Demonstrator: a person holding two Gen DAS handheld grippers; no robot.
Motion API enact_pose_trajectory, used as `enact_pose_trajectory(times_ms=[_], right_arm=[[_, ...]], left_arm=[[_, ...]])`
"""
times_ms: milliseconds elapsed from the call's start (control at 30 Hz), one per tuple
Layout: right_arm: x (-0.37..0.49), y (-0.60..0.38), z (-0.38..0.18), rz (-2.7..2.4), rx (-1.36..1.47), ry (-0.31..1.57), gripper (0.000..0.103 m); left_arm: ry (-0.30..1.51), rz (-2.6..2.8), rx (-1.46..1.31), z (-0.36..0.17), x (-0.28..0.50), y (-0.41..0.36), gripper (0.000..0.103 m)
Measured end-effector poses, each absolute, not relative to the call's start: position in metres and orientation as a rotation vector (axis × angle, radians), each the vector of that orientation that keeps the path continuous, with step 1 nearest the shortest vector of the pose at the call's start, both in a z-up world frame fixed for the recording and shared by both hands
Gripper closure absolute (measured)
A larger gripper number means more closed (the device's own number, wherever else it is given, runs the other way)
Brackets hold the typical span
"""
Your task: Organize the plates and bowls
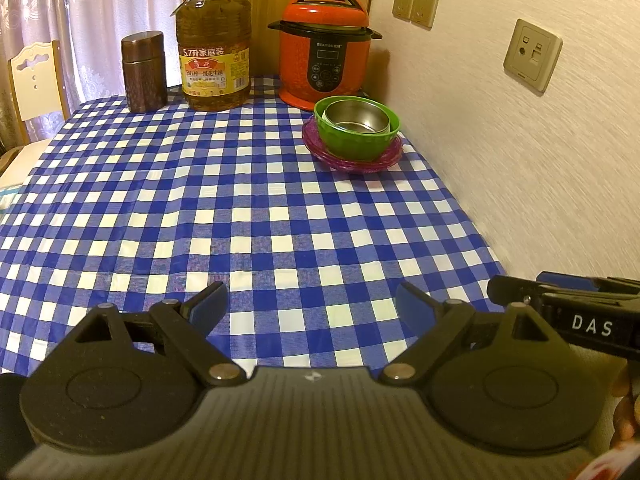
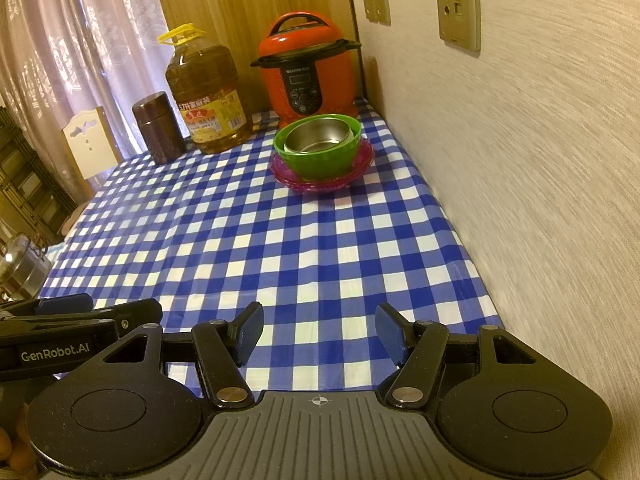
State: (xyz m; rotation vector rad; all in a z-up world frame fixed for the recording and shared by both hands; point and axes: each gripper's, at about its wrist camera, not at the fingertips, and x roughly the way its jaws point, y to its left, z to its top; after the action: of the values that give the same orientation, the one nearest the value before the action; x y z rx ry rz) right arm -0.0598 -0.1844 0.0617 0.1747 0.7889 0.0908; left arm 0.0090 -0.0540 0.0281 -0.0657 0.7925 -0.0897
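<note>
Two nested bowls on pink plates, far right corner of checked table.
Small shiny steel bowl (image 1: 357, 117) inside green plastic bowl (image 1: 360, 142) atop see-through pink plastic plates (image 1: 348, 160); light, slippery, best pinched at rim. Left gripper (image 1: 312, 308) and right gripper (image 2: 319, 334) spread wide, holding nothing.

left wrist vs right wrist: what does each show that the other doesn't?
Left wrist only: "DAS" lettering on the right gripper at its right edge.

Right wrist only: a glass jar at the far left, and "GenRobot.AI" lettering on the left gripper.

Both: steel bowl nested in green bowl on purple plates, red cooker, oil bottle, brown canister, checkered tablecloth.
</note>
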Motion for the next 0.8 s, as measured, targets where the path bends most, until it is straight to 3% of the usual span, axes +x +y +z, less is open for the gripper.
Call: enact_pose_trajectory(times_ms=[800], right_arm=[[-0.0597, -0.1847, 0.0612, 0.091, 0.175, 0.789, 0.041]], left_arm=[[0.793, -0.091, -0.068, 0.0270, 0.0089, -0.0553, 0.013]])
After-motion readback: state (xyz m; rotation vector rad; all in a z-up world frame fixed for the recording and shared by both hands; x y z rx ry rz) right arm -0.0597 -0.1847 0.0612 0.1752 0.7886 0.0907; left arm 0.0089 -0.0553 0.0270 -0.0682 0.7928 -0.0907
